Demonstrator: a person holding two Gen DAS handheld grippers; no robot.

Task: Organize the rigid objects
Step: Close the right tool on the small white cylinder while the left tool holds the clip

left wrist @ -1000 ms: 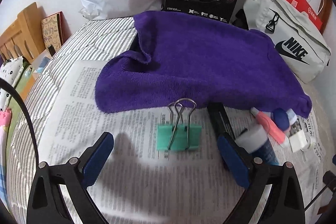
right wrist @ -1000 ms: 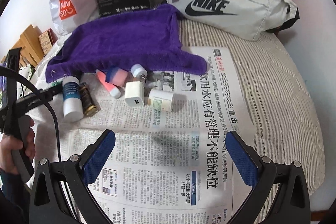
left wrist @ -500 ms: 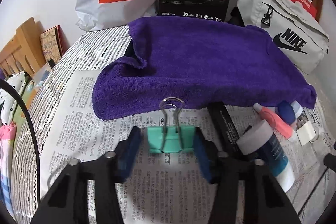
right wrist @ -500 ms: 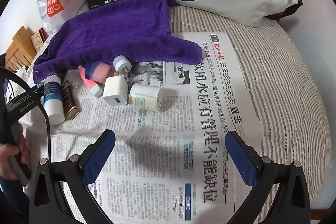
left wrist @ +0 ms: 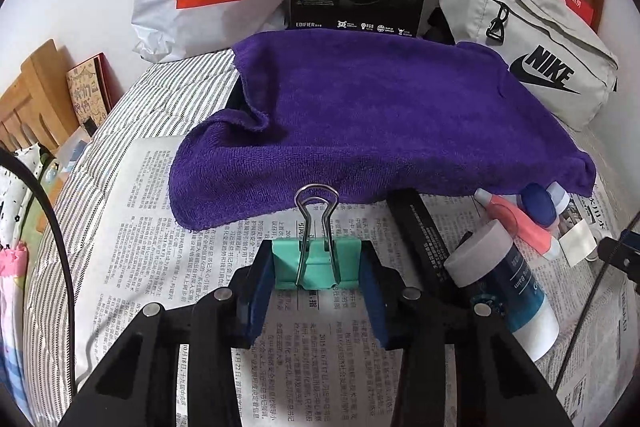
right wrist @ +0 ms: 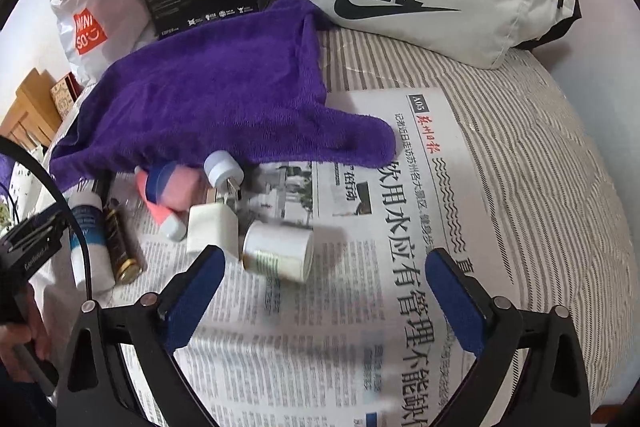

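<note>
We are at the grasp: the left gripper jaws are closing on the clip (lift next), while the right gripper jaws, spread and closing, near the jar.

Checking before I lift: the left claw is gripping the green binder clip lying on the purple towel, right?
Not quite. The left claw is closing on the green binder clip, but the clip lies on the newspaper, in front of the purple towel. The left wrist view shows it.

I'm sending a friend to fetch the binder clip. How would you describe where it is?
Find the purple towel draped on the striped bed. On the newspaper just below the towel's front edge lies a mint-green binder clip with silver wire handles, the only green item, between the left gripper's closing blue fingers.
</note>
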